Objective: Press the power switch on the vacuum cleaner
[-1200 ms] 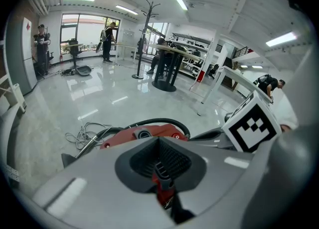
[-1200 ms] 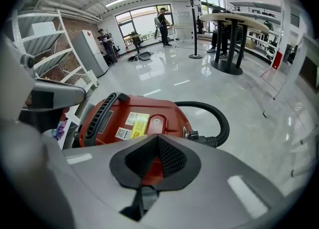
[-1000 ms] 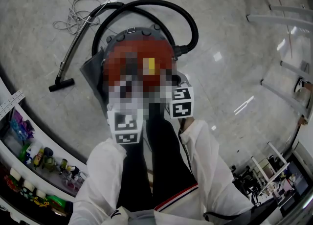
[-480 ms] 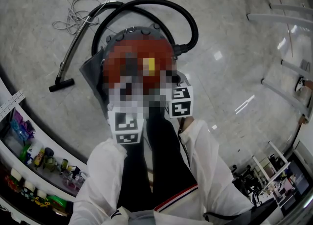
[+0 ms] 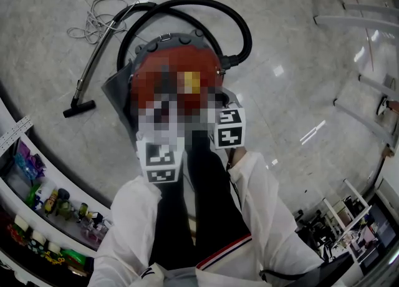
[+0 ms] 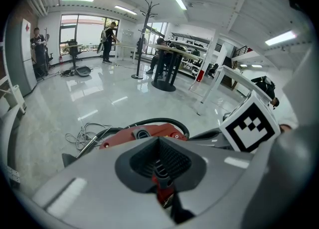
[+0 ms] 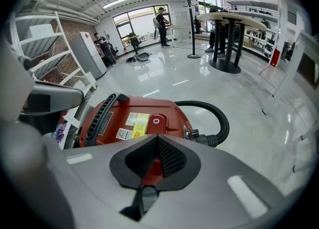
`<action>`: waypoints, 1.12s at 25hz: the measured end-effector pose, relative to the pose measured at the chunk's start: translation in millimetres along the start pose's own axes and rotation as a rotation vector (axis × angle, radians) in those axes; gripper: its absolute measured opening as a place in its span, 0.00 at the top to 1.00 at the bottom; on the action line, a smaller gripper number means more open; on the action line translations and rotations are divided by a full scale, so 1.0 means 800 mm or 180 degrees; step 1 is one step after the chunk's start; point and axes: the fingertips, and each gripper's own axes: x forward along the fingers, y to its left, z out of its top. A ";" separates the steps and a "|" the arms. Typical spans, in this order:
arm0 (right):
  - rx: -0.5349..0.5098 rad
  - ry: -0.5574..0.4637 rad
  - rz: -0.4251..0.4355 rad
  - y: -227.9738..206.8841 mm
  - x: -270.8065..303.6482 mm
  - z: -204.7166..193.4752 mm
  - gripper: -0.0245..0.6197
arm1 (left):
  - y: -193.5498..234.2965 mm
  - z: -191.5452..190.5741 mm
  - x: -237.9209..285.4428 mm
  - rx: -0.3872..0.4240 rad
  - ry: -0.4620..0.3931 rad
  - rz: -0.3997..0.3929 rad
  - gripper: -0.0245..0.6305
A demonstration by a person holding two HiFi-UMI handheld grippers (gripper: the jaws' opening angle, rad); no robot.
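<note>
- Vacuum cleaner (image 7: pixel 130 123) stands on the floor (image 7: pixel 239 88), power switch (image 7: pixel 156 120) on top.
- Left hand-held gripper (image 6: pixel 159 143): jaws together, empty, near.
- Right hand-held gripper (image 7: pixel 157 141): jaws together, empty; an off-centre push could slip off the switch.

pale floor (image 5: pixel 299 42) carries vacuum cleaner (image 7: pixel 134 118), hose (image 5: pixel 240 20), cable (image 5: pixel 93 20).

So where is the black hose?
In the head view the black hose arcs above the red vacuum cleaner, joining it on the right.
</note>
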 end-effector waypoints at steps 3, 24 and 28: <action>0.0027 -0.0031 0.0020 0.009 -0.006 0.003 0.96 | 0.002 0.003 -0.007 0.0017 -0.0019 0.0007 0.96; 0.0134 -0.0373 -0.0015 0.051 -0.147 0.060 0.96 | 0.021 0.075 -0.109 0.0171 -0.0260 0.0134 0.96; 0.0134 -0.0506 -0.0051 0.051 -0.182 0.088 0.96 | 0.024 0.107 -0.131 0.0197 -0.0365 0.0154 0.96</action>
